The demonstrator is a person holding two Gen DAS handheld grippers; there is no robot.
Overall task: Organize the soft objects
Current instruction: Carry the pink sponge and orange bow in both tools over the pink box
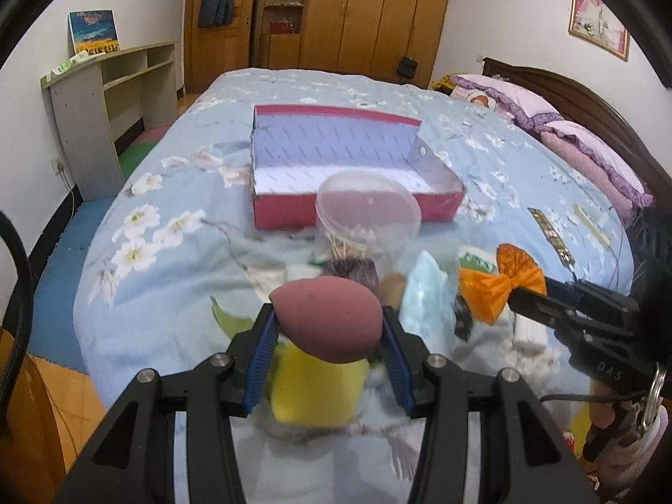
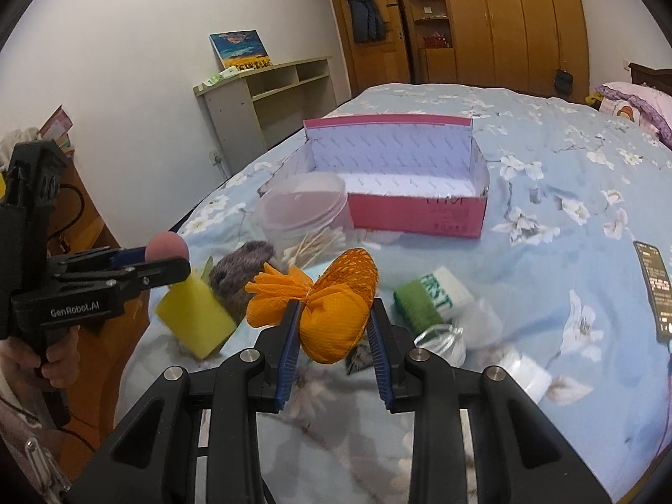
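Observation:
My left gripper [image 1: 329, 321] is shut on a dusty-pink egg-shaped makeup sponge [image 1: 332, 319], held above the bed; the same sponge [image 2: 167, 245] shows at the far left of the right wrist view. My right gripper [image 2: 334, 323] is shut on an orange mesh puff [image 2: 332, 315], seen as an orange bow shape [image 1: 495, 281] from the left wrist. A yellow sponge [image 2: 195, 315], a grey fuzzy object [image 2: 241, 269], a pale blue mask [image 1: 424, 294] and a green-and-white tissue pack [image 2: 432, 298] lie on the blue floral bedspread [image 2: 546, 277]. A pink open box [image 1: 348, 168] sits farther back.
A clear plastic tub of cotton swabs [image 2: 304, 218] stands in front of the box. A phone [image 2: 655, 285] lies at the right on the bed. Pillows [image 1: 588, 155] line the headboard; a desk shelf [image 1: 113, 96] and wooden wardrobes [image 1: 357, 12] stand beyond the bed.

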